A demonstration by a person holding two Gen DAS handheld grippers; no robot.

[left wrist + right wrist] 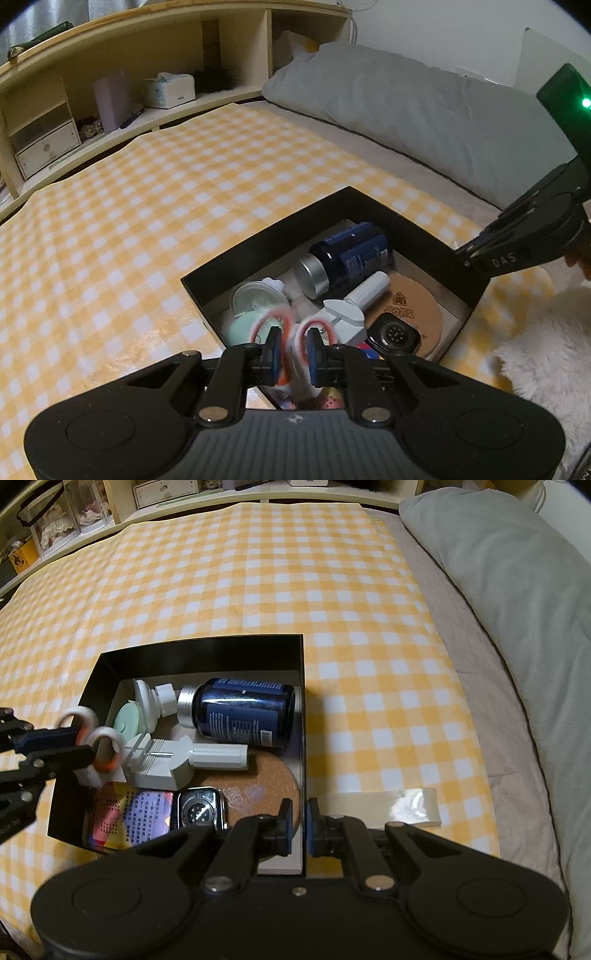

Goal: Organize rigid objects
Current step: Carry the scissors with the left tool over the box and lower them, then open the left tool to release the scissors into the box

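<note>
The scissors, white loop handles with orange lining and motion-blurred, are sitting between the narrowly parted pads of the left gripper, over the near-left corner of the black box; whether the pads are pressing on them I cannot tell. The right gripper is pinching the box's thin right wall with its jaws nearly closed. Inside are lying a glossy dark blue bottle with a silver cap on its side, a white blocky plastic tool, a mint round lid, a flat cork disc, a square watch face and a printed card. The box is resting on smooth yellow checked cloth, with wide clear room far and left; a grey pillow is bordering the right.
</note>
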